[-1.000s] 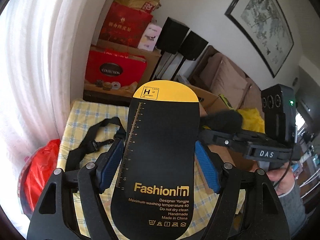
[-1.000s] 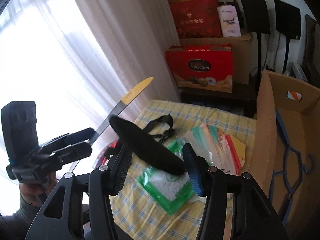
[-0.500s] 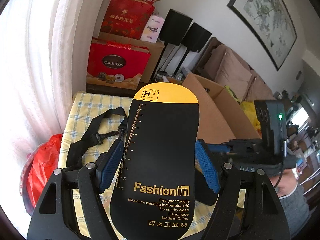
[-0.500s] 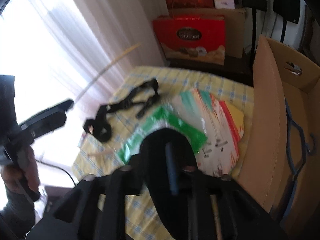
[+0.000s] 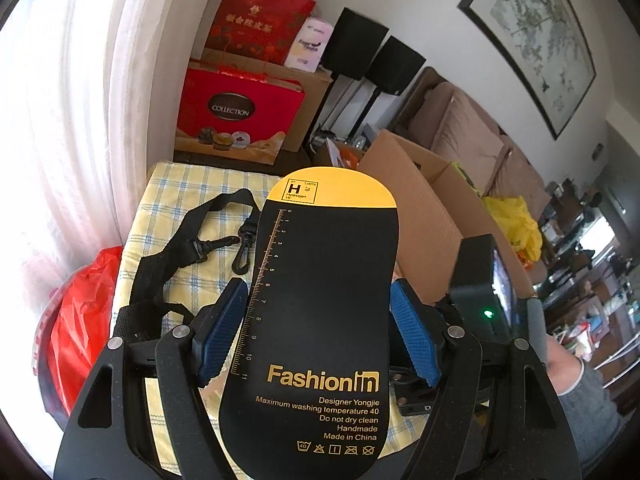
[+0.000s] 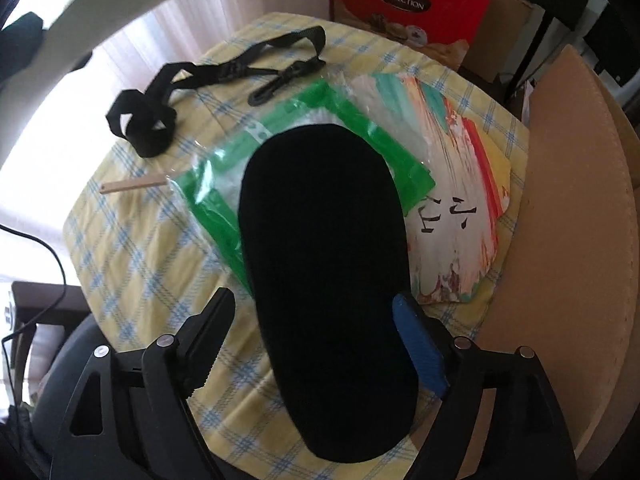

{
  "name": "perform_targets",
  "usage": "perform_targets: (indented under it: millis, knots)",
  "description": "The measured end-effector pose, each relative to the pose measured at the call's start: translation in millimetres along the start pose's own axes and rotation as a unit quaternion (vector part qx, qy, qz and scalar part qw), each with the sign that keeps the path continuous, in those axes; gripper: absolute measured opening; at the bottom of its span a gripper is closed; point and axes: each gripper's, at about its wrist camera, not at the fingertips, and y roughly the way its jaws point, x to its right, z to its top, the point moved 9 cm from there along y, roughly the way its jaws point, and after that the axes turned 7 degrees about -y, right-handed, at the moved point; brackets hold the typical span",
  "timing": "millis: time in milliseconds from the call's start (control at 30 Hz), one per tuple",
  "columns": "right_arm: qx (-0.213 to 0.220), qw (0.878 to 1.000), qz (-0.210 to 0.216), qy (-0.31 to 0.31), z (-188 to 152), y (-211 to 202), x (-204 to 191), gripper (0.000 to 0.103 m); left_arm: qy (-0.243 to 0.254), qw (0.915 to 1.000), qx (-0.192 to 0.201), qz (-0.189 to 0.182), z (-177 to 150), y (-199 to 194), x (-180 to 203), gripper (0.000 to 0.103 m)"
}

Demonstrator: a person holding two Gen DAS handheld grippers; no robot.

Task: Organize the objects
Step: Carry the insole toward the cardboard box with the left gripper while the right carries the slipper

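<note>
My left gripper [image 5: 320, 332] is shut on a black and yellow insole-shaped card [image 5: 328, 280] printed "Fashionin", its blue pads pressing both long edges, and holds it above the table. A black insole [image 6: 324, 220] lies flat on the green bag [image 6: 320, 112], between the jaws of my right gripper [image 6: 312, 304]. That gripper points steeply down and its jaws are opening. The left finger [image 6: 212, 332] stands clear of the insole; the right pad [image 6: 416, 344] is at its edge.
The table has a yellow checked cloth [image 6: 132, 248]. On it lie a black strap [image 6: 224, 76], a thin wooden stick [image 6: 134, 185] and a colourful packet [image 6: 452, 184]. An open cardboard box [image 6: 572, 200] stands to the right. Red gift boxes [image 6: 412, 4] stand behind, and a red bag [image 5: 80, 312] lies left.
The right gripper tipped downward and sank toward the table with the black insole, which now lies on the green bag; its jaws have widened. The left gripper still grips the card.
</note>
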Motion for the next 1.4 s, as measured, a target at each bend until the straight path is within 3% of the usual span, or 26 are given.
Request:
perform_targets:
  millis: [167,500,600,767,967,1167,1400]
  knots:
    - [-0.022,1.0,-0.006,0.005,-6.0,12.0,11.5,0.086,0.002,1.0,-0.003,-0.004,-1.6,0.4,2.3,0.071]
    - [-0.014,0.999,0.047,0.023,-19.0,17.0,21.3,0.09,0.001,0.9999,-0.008,-0.008,-4.9,2.3,3.7,0.071]
    - [-0.01,0.999,0.033,0.006,-22.6,14.0,21.8,0.082,0.001,0.9999,-0.01,-0.008,-6.9,2.9,4.5,0.071]
    - [0.005,0.999,0.036,0.01,-26.4,6.5,19.7,0.081,0.001,0.9999,-0.01,-0.008,-6.8,2.9,4.3,0.071]
    - [0.049,0.997,0.045,0.031,-22.0,-26.9,19.9,0.081,0.001,1.0,-0.003,-0.007,-2.8,-0.4,8.1,0.071]
    - [0.096,0.992,0.053,0.056,3.5,-73.6,11.3,0.081,0.008,0.9998,0.008,-0.014,6.0,-6.5,24.3,0.071]
    - [0.113,0.986,0.054,0.113,1.7,-114.9,32.2,0.081,0.024,0.9993,0.019,-0.024,20.8,-11.5,56.5,0.071]
